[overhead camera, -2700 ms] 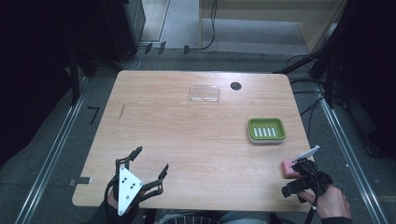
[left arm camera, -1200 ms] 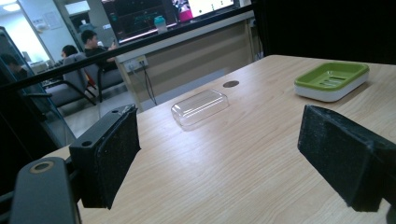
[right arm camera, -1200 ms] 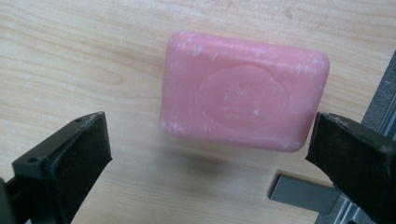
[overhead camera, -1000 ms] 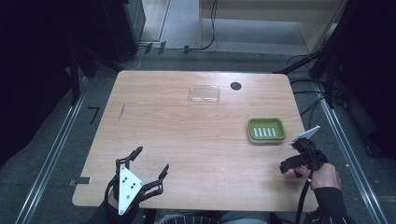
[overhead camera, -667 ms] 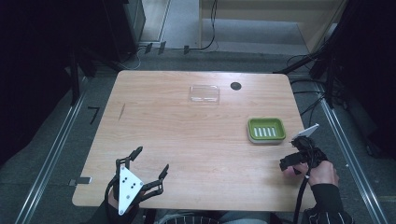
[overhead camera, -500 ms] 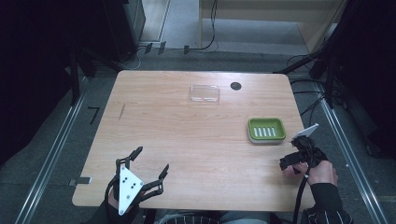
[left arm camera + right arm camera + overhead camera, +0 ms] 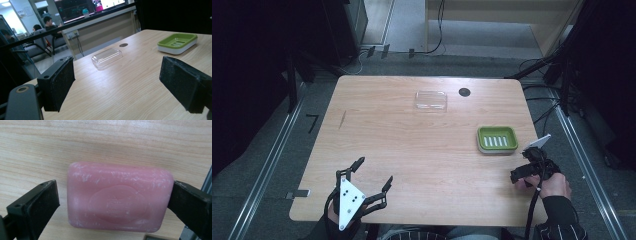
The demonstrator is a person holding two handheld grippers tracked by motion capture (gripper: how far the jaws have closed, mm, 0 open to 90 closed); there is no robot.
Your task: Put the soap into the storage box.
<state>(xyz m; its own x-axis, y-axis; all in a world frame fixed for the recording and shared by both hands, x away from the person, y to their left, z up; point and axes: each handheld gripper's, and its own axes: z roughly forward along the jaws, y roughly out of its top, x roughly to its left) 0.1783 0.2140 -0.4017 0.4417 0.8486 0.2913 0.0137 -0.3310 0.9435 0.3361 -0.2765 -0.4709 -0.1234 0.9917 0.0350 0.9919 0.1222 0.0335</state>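
Right gripper view looks down on the pink soap (image 7: 119, 198) lying flat on the worktop (image 7: 100, 140), with the right tongs (image 7: 113, 205) straddling it lengthwise. One jaw touches or nearly touches the bar's end; the other stands a sliver off, so the tongs are not yet clenched on it. In the high view the right tongs (image 7: 526, 172) sit just near-side of the green soap dish (image 7: 497, 138), at the worktop's edge. The left tongs (image 7: 371, 181) rest released, well apart from the dish. The step in hand looks like the grasp itself. The next move calls for squeezing squarely on the bar's ends, firmly since soap is slick, then lifting it toward the dish.
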